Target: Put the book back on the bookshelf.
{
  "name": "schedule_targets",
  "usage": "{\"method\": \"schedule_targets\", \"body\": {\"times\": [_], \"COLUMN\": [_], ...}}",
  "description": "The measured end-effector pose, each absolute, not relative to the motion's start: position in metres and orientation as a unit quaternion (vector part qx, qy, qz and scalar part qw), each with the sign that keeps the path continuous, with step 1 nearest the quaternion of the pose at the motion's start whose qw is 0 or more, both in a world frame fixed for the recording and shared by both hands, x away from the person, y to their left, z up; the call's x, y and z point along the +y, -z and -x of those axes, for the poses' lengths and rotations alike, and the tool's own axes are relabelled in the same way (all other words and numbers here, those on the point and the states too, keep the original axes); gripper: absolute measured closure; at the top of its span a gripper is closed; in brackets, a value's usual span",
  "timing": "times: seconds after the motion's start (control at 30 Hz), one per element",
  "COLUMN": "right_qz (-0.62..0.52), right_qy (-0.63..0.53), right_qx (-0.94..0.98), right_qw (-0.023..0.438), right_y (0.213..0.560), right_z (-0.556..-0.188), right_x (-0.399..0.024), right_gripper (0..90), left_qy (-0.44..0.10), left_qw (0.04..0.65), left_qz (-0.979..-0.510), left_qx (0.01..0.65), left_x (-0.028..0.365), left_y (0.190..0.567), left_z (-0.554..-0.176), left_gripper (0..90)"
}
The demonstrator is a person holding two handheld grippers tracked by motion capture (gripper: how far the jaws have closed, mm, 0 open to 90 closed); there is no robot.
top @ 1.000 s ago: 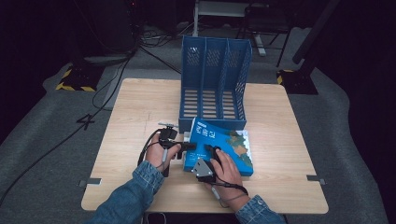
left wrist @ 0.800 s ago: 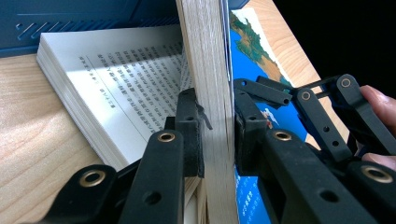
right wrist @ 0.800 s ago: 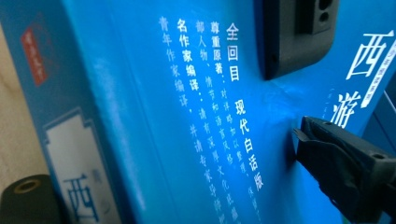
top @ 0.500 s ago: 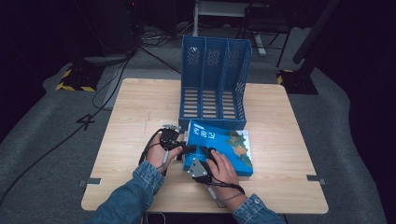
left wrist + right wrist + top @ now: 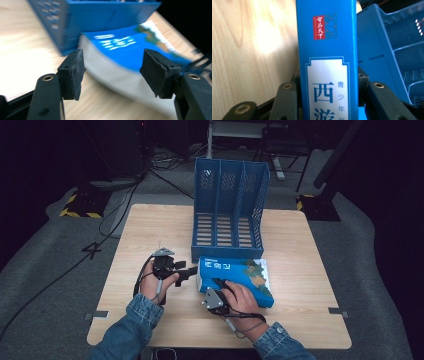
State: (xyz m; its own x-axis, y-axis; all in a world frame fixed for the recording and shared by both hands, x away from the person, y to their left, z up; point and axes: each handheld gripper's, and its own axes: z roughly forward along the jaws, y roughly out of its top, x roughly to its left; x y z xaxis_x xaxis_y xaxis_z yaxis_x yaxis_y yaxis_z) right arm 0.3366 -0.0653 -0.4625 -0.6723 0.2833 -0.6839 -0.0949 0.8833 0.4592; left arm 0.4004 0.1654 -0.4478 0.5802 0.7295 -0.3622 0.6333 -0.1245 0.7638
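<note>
Right tool (image 5: 218, 283) clamps the spine of the thick blue paperback book (image 5: 245, 275) on the tabletop (image 5: 150, 227), its long axis 9-to-3, blue 3-slot plastic file rack (image 5: 229, 210) at 12 o'clock; left tool (image 5: 187, 272) just opened, empty, at 9.

book (image 5: 240, 275): blue, white label | rack (image 5: 230, 210): blue | table (image 5: 310, 250): pale wood

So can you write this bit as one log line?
right gripper: shut on book spine | left gripper: jaws just opened, off book | file rack: empty
</note>
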Motion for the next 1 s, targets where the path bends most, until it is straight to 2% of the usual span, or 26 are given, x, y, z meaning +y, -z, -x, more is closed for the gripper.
{"method": "schedule_targets", "body": {"times": [0.17,0.7,1.0], "right_qz": [-0.100,-0.182,-0.220], "right_qy": [-0.276,-0.342,-0.373], "right_qx": [0.881,0.877,0.865], "right_qw": [0.371,0.284,0.253], "right_y": [0.439,0.372,0.343], "right_z": [-0.347,-0.361,-0.361], "right_x": [-0.077,-0.112,-0.129], "right_gripper": [60.9,61.4,61.4], "left_qy": [-0.129,-0.137,-0.140], "left_qw": [0.422,0.351,0.349], "left_qz": [-0.773,-0.827,-0.822], "left_qx": [0.455,0.417,0.428], "left_x": [0.188,0.189,0.201], "left_y": [0.466,0.488,0.500], "left_z": [-0.399,-0.404,-0.405], "left_gripper": [34.1,30.6,28.9]}}
